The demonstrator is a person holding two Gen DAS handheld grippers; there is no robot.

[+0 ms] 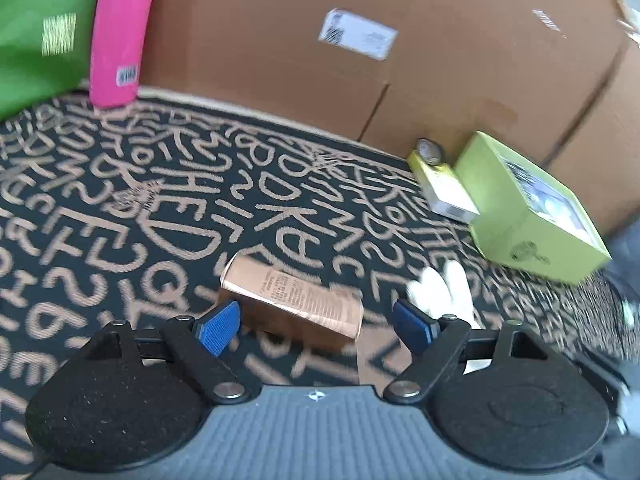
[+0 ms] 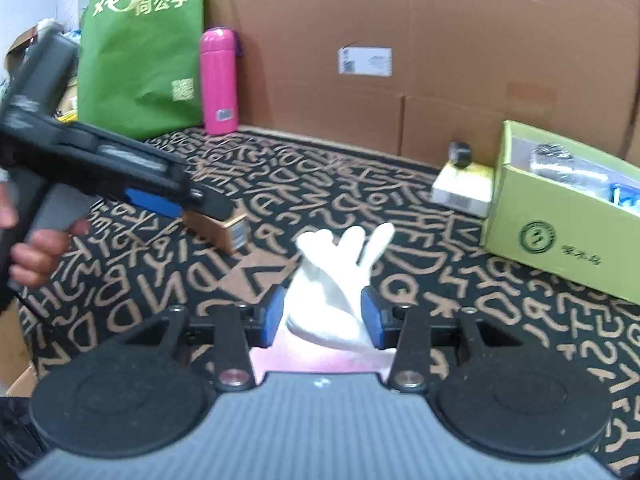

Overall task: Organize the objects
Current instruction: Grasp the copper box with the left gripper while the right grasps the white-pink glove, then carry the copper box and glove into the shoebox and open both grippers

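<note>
My left gripper point(image 1: 316, 326) is open, its blue pads on either side of a small brown box point(image 1: 292, 306) lying on the lettered carpet; it does not hold the box. In the right wrist view the left gripper point(image 2: 168, 200) hovers over the same box point(image 2: 224, 228). My right gripper point(image 2: 322, 318) is shut on a white glove point(image 2: 340, 276), whose fingers stick up past the pads. The glove also shows in the left wrist view point(image 1: 440, 288). An open lime-green box point(image 2: 560, 216) with items inside stands at the right.
A large cardboard wall point(image 2: 400, 40) runs along the back. A green bag point(image 2: 140, 48) and a pink bottle point(image 2: 219, 80) stand at the back left. A small white-yellow box point(image 2: 462, 188) with a dark roll point(image 2: 460, 154) on it sits beside the green box.
</note>
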